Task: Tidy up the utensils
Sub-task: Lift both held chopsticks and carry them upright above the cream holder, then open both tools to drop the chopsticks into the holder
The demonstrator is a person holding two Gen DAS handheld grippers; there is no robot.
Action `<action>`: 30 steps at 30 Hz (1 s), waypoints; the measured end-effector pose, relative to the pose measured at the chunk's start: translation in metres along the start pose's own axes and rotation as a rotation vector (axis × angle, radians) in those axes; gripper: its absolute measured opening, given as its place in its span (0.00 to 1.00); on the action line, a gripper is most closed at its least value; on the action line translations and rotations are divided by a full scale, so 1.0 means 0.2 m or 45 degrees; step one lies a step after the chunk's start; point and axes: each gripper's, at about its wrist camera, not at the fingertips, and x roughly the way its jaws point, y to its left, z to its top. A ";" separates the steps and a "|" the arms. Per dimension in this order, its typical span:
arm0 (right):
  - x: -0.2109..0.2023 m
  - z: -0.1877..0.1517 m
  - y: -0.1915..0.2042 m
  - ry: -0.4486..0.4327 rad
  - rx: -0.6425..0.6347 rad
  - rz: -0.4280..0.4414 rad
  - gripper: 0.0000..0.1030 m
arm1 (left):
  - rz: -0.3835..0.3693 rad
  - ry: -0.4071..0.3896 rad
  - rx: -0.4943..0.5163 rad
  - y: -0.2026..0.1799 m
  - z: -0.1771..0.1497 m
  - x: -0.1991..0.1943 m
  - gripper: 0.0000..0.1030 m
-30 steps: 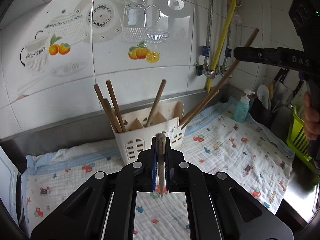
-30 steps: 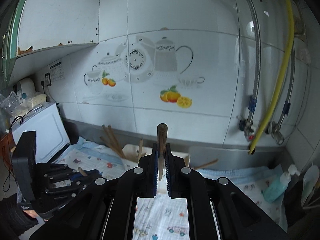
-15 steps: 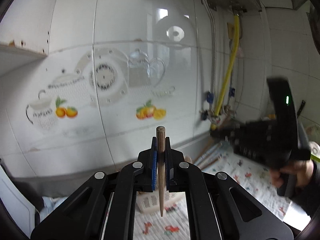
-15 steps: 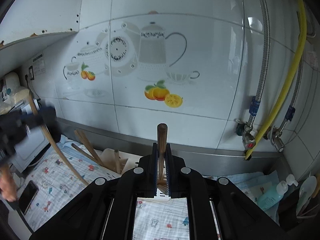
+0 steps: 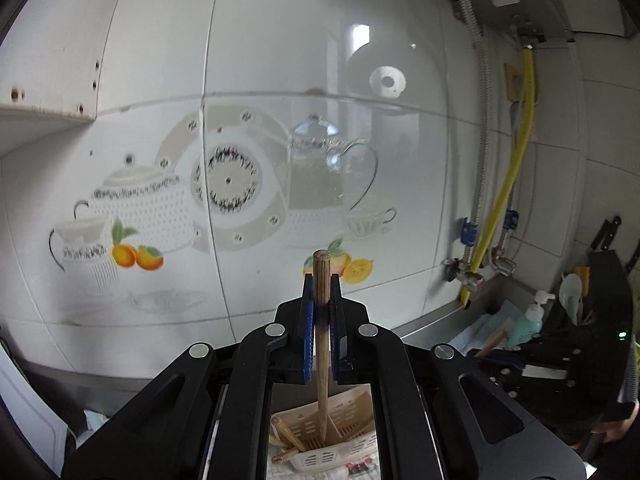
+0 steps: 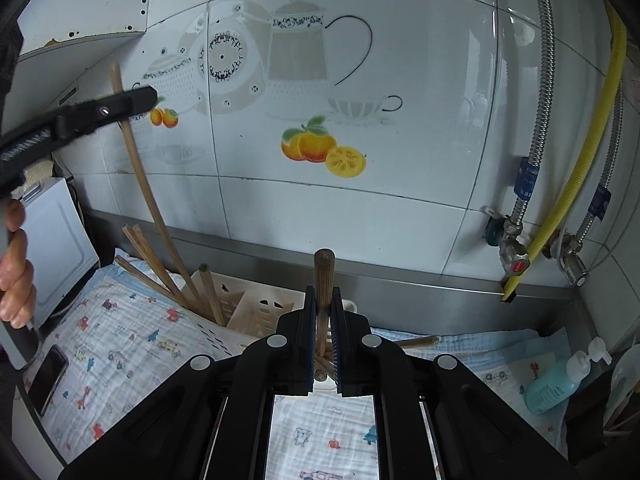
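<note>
Left wrist view: your left gripper [image 5: 321,312] grips a brown wooden chopstick [image 5: 322,344] above the cream slotted plastic holder [image 5: 348,420] | right gripper [image 6: 322,320] clamps another wooden chopstick [image 6: 323,296] | holder part-filled, both unplaced.

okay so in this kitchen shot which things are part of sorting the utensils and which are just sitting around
Part of the job:
left tool, shut on a chopstick
right tool, shut on another chopstick
cream utensil holder

Just lying about:
soap bottle
phone
patterned cloth
yellow hose
</note>
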 end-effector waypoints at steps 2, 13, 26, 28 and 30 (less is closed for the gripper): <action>0.01 0.00 0.00 0.003 0.000 0.002 0.07 | 0.013 0.033 -0.017 0.02 -0.04 0.04 0.05; 0.02 -0.02 0.00 0.014 0.007 0.005 0.07 | 0.000 0.149 -0.058 0.07 -0.16 0.14 0.05; -0.12 -0.01 0.03 -0.044 0.003 -0.012 0.22 | -0.003 0.101 -0.009 0.02 -0.18 -0.04 0.36; -0.16 -0.03 0.03 -0.054 0.004 -0.020 0.28 | -0.002 0.091 -0.006 0.02 -0.19 -0.09 0.42; -0.20 -0.04 0.03 -0.069 0.008 -0.024 0.33 | 0.005 0.082 0.005 0.01 -0.20 -0.14 0.45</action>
